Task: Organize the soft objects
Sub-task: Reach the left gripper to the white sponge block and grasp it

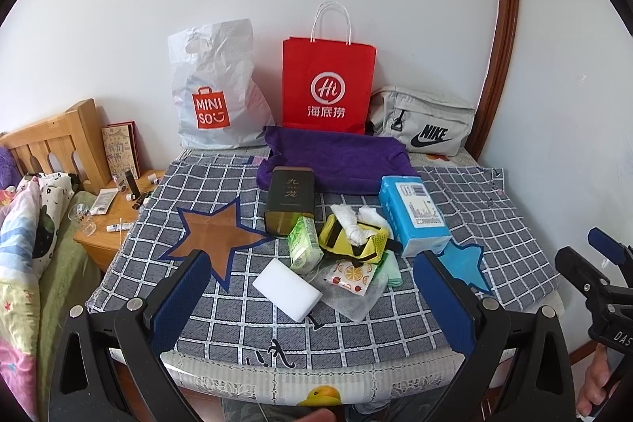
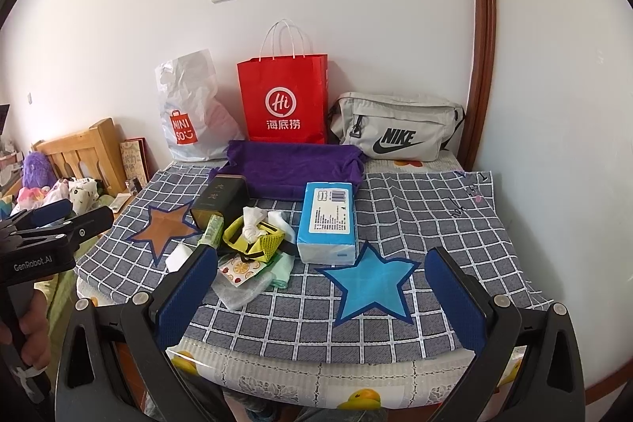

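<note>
The left black two-finger gripper with blue ribbed pads [image 1: 312, 287] is held level and forward, its jaws spread wide with nothing between them. The right black gripper with the same blue pads [image 2: 322, 283] sits in a matching pose, jaws equally wide apart and holding nothing. A bare hand [image 2: 29, 327] wraps the left gripper's handle at the edge of the right wrist view, and fingers of the other hand [image 1: 597, 382] grasp the right gripper's handle.
</note>
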Available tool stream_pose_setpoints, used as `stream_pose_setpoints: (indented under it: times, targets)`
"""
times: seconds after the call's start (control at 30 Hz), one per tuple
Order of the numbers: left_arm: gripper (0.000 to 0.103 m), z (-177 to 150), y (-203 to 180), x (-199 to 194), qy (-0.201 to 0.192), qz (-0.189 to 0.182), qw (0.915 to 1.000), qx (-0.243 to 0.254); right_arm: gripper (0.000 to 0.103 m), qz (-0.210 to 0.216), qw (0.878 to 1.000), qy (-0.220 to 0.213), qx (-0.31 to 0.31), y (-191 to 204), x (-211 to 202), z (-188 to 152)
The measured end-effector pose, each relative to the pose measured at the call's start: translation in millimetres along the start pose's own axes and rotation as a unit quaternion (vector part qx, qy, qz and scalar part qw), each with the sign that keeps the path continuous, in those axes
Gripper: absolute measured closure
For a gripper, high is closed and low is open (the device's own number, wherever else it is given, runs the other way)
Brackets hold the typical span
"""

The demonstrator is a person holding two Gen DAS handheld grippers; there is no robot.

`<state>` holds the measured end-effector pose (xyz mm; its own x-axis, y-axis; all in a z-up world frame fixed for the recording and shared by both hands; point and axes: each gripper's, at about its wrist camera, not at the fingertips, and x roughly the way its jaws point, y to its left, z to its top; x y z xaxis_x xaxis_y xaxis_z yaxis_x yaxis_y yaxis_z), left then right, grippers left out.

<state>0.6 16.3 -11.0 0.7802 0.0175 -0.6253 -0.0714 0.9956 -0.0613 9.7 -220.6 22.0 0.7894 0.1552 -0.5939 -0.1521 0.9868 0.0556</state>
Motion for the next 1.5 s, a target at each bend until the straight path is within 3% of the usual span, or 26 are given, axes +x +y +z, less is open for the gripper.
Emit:
stream_pose_setpoints:
  times: [0.57, 0.73, 0.97, 1.2, 1.23, 1.3, 1.5]
  targets:
    - [0.007, -44.8, 37.4, 108.3, 0.11, 0.004, 0.9924, -0.054, 0.0, -0.001, 0.998, 0.059, 0.008, -4.7, 72.9, -32.0]
    - [0.007, -55.7, 39.9, 133.3, 0.12, -0.015, 0.9902, -0.07, 0.0, 0.0, 0.997, 0.079, -0.002, -0.4, 98.3, -43.4]
    - [0.007, -64.1, 51.4, 169.6, 0.161, -0.045, 0.9787, -0.119, 0.0, 0.005, 0.995, 0.099, -0.015, 4.5, 125.0, -54.8]
    - [0.007, -64.8, 55.4, 193.1, 0.173, -0.07, 0.9708, -0.15, 0.0, 0.021, 0.992, 0.122, -0.002, 3.8, 153.0, -60.9]
    - [0.01, -64.7, 56.6, 195.3, 0.172, -0.07, 0.9698, -0.157, 0.0, 0.026, 0.992, 0.124, -0.003, 5.6, 156.9, -61.6]
    - [0.036, -64.7, 57.6, 199.5, 0.174, -0.069, 0.9683, -0.165, 0.0, 0.032, 0.992, 0.126, -0.007, 8.7, 161.2, -62.4]
    - [0.039, -55.5, 61.5, 196.3, 0.169, -0.072, 0.9717, -0.148, 0.004, 0.05, 0.992, 0.11, -0.021, 23.6, 179.3, -47.4]
